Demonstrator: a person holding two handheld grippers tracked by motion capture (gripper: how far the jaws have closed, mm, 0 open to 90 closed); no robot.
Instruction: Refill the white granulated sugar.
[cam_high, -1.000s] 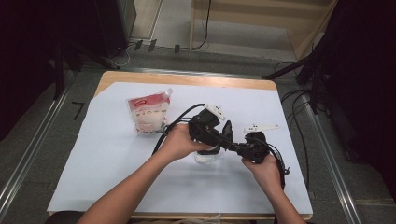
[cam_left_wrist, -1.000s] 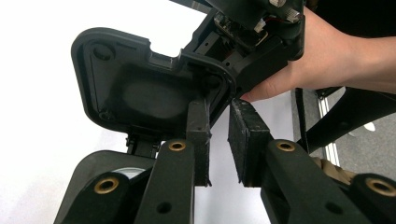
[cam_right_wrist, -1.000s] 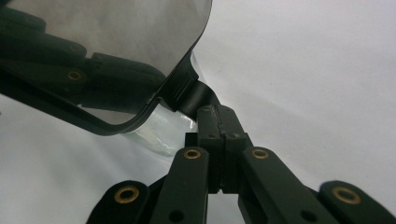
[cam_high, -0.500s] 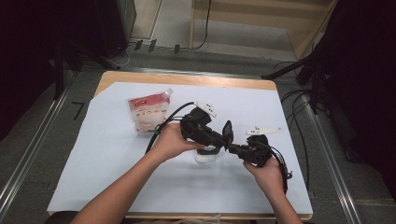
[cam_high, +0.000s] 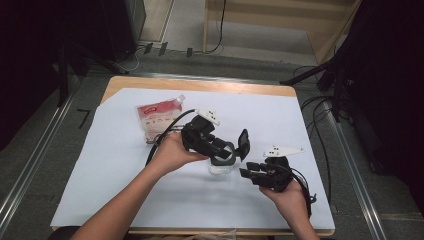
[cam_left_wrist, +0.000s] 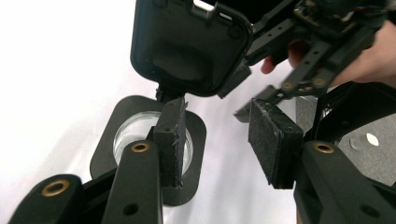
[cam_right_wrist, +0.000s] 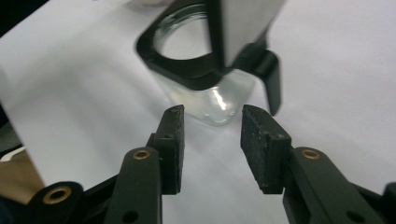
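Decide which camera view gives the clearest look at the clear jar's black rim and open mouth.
The right gripper view: the jar sits close, showing rim, mouth and glass base. In the left gripper view a jaw pad covers part of the mouth. In the high view it is small, partly behind the left gripper.

Each black tool, the left tool (cam_high: 227, 150) and the right tool (cam_high: 252, 172), has brass-coloured pivot pins, rough dark pads, a trailing black cable and a pale three-cornered top plate.

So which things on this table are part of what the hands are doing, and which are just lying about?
In the job:
- clear jar with black collar
- its hinged black lid, flipped open
- left gripper, jaws open over the jar mouth
- right gripper, jaws open beside the jar

Lying about:
- red and white pouch, behind the left hand
- white sheet covering the table
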